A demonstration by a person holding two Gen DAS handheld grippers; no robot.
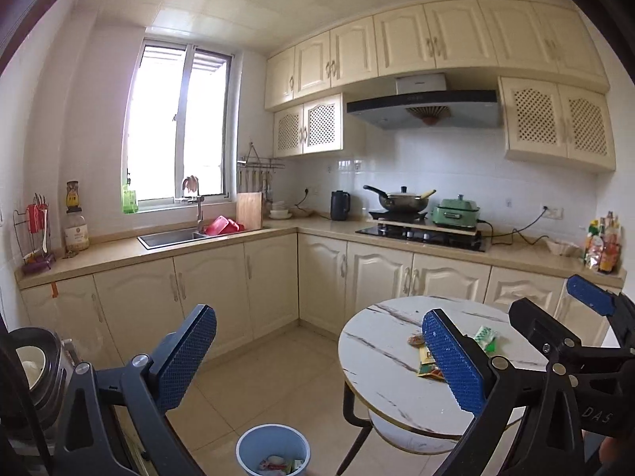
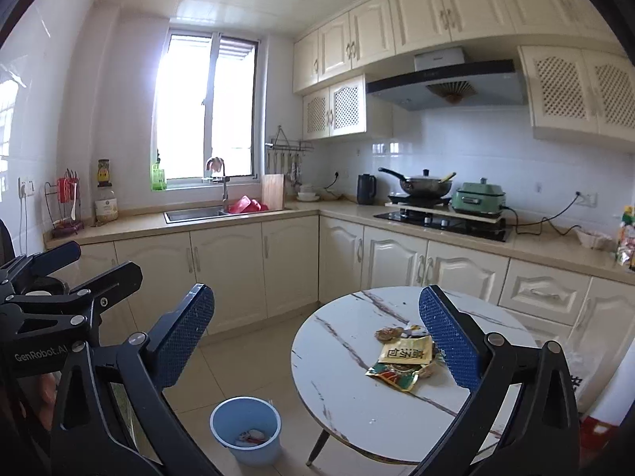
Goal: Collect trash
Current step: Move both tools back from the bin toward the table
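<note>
Trash wrappers (image 2: 403, 361) lie on the round marble table (image 2: 337, 377), more in the blue bin (image 2: 245, 430) on the floor near its left. Only the left wrist view shows a green-white packet (image 1: 486, 336). "GenRobot.AI" reads on the left gripper (image 1: 317, 357); wrapper print stays unreadable. Left gripper and right gripper (image 2: 313, 345) both gape, released, empty.

My left gripper (image 2: 35, 277) bore "GenRobot.AI" in pale letters on its black body. My right gripper (image 1: 595, 317) showed "DAS" on its frame. The yellow packet (image 2: 406, 351) on the round table (image 2: 341, 377) carried large characters I could not read.
</note>
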